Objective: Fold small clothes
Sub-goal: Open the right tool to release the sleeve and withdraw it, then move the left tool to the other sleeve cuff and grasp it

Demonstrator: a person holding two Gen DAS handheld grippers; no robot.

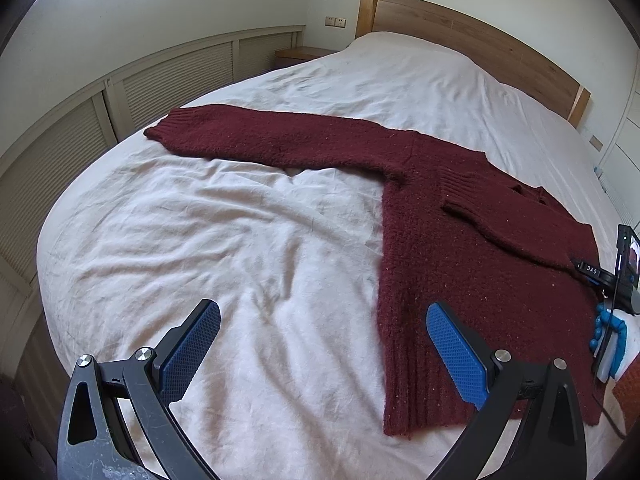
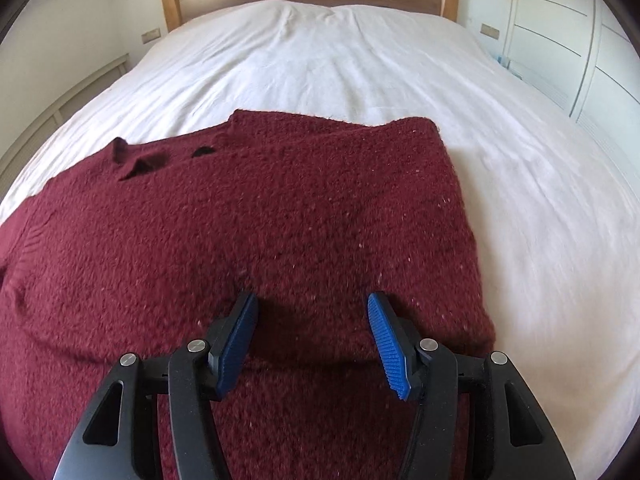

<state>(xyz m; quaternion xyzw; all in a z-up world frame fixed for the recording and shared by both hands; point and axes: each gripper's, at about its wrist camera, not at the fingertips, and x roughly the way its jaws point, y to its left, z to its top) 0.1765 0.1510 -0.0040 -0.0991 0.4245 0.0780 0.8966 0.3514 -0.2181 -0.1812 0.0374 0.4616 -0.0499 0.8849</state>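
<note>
A dark red sweater [image 1: 472,264] lies flat on the bed [image 1: 240,240], w/ its body at the right of the left wrist view and its ribbed bottom edge near the lower frame. One sleeve [image 1: 280,140] is stretched out long toward the upper left, so it is easy to reach and fold in. The other sleeve [image 1: 508,224] looks already laid across the chest, at the right-centre of that view. That is prob. step one of the fold, done.

The left tool [image 1: 322,330] is spread wide and holds nothing. It hangs over the white sheet, w/ one blue pad over the sweater's left edge. It seems to wait there bc that side is next: the long sleeve has to come in.

The right tool [image 2: 312,322] is also spread wide, w/ nothing between its pads. It hovers low over the middle of the sweater, in the lower centre of the right wrist view; touching or not, cannot tell. The sweater fills most of that view, neck hole at upper left.

The knit is thick and fuzzy, so it may slip or bunch when pinched.
</note>
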